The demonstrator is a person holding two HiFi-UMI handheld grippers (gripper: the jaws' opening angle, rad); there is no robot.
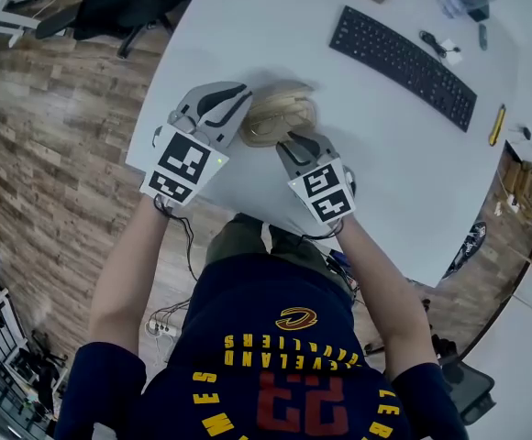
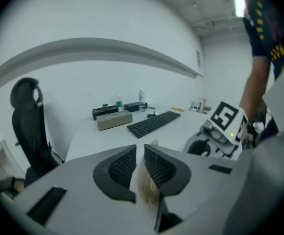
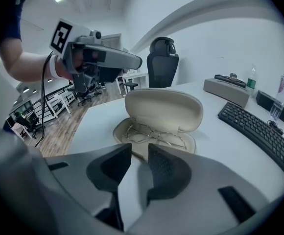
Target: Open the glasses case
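1. Closest in, my right hand-held gripper has its jaws a small gap apart. Nothing sits between them, and only bare table shows through the gap.
2. Just beyond its tips sits the glasses case, pale beige, near the table's front edge and directly ahead of me. It is open: the lid stands upright at the far side and the base lies flat.
3. Thin metal-rimmed glasses lie inside the base, lenses side by side.
4. My left hand-held gripper is at the case's left end. Its jaws are only a narrow slit apart, and a pale edge of the case shows in that slit, close along the right-hand jaw. I cannot tell whether the jaws actually pinch it. In the right gripper view the tips sit just above the lid's upper left corner.
5. In the head view the right hand-held gripper is at the case's near side.
6. Farther out on the table, a black keyboard lies at an angle, well apart from the case. A long tan box sits beyond it.
7. A black office chair stands off the table's edge, and wood-plank floor runs along my left.
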